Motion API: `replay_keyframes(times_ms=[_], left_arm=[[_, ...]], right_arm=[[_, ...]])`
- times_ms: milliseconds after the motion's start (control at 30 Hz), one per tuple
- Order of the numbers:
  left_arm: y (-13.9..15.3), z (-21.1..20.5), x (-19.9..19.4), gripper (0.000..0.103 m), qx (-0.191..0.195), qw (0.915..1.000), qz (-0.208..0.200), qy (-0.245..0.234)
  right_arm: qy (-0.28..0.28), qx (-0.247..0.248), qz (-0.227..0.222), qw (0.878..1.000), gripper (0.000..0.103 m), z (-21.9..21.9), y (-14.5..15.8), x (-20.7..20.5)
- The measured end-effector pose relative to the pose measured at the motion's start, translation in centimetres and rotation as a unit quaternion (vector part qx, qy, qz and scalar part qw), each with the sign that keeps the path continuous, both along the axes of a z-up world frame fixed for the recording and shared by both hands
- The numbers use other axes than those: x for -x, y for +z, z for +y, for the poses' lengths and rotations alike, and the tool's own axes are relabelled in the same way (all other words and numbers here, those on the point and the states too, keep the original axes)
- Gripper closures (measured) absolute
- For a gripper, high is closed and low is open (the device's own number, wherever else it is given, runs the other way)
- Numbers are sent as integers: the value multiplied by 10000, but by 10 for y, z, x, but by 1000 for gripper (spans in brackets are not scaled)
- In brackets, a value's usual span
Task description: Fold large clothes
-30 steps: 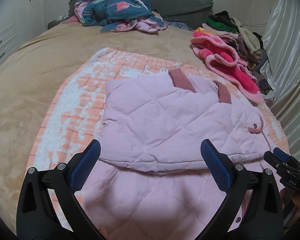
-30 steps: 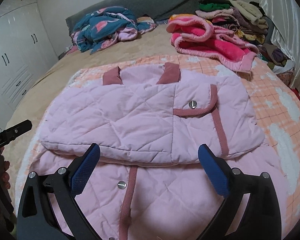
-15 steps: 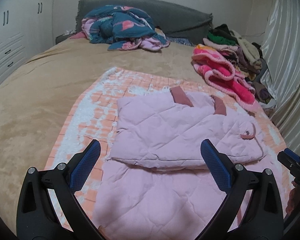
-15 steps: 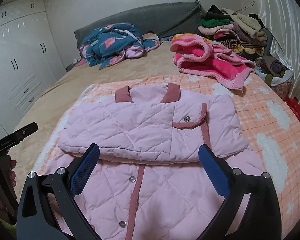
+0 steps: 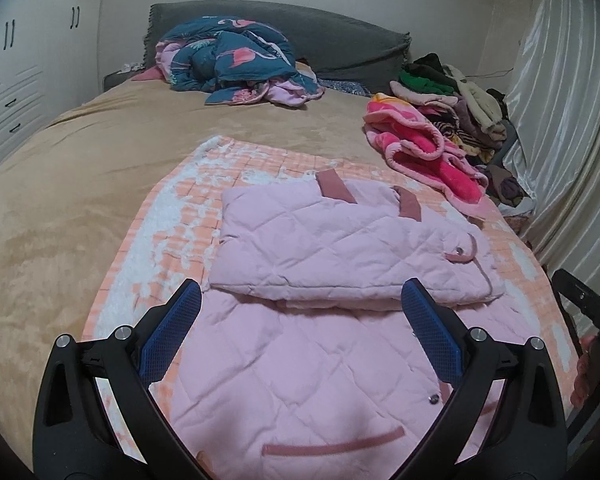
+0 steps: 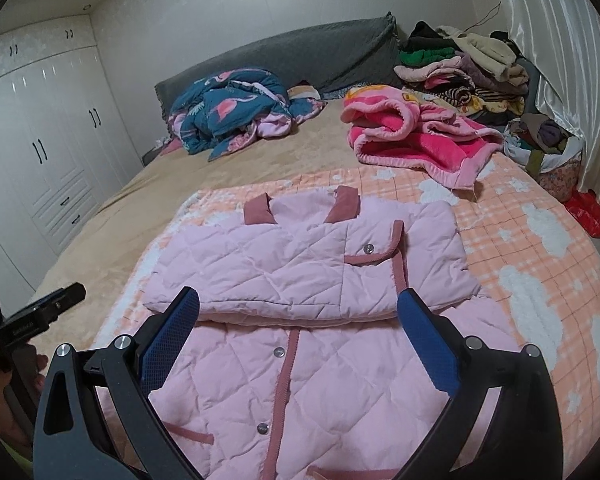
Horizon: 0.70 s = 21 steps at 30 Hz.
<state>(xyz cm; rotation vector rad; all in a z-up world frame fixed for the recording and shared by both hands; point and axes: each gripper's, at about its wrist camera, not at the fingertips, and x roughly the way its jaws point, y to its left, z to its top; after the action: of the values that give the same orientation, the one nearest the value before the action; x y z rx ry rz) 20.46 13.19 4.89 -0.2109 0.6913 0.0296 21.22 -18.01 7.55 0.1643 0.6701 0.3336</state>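
A pale pink quilted jacket [image 5: 340,256] [image 6: 312,264] with dusty-rose trim lies on an orange-and-white checked blanket [image 5: 172,216] [image 6: 540,240] on the bed. Its upper part is folded over the lower front, whose snap buttons and placket face up. My left gripper [image 5: 300,332] hovers open above the jacket's near half, nothing between its blue pads. My right gripper [image 6: 300,336] is open too, raised over the button placket and holding nothing. Each view catches the other gripper's black body at its edge, held by a hand.
A tan bedspread [image 5: 80,184] covers the bed. A teal flamingo quilt [image 5: 236,64] is bunched by the grey headboard [image 6: 320,56]. A pink fleece blanket [image 6: 416,136] and a pile of clothes [image 6: 460,64] sit at the far right, by the curtain [image 5: 564,120]. White wardrobes [image 6: 40,160] stand left.
Both grippers have pulled back and risen away from the folded jacket, which now looks smaller and farther. The jacket itself has not moved.
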Motion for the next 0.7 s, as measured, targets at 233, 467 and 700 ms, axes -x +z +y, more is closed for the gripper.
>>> replay_keyframes(times_ms=[233,467,700], left_arm=[[18,-7,25,9,-102,9999,-100,-15],[28,-8,50,9,-155,9998,-154,-3],[32,-4,68,9,-94,9998,-186,39]], right_arm=[[112,22,-3,9999,4,0,16,22],[242,-73,-136,9996,4,0,28,43],[354,-23,-244,9991,4,2,38,60]])
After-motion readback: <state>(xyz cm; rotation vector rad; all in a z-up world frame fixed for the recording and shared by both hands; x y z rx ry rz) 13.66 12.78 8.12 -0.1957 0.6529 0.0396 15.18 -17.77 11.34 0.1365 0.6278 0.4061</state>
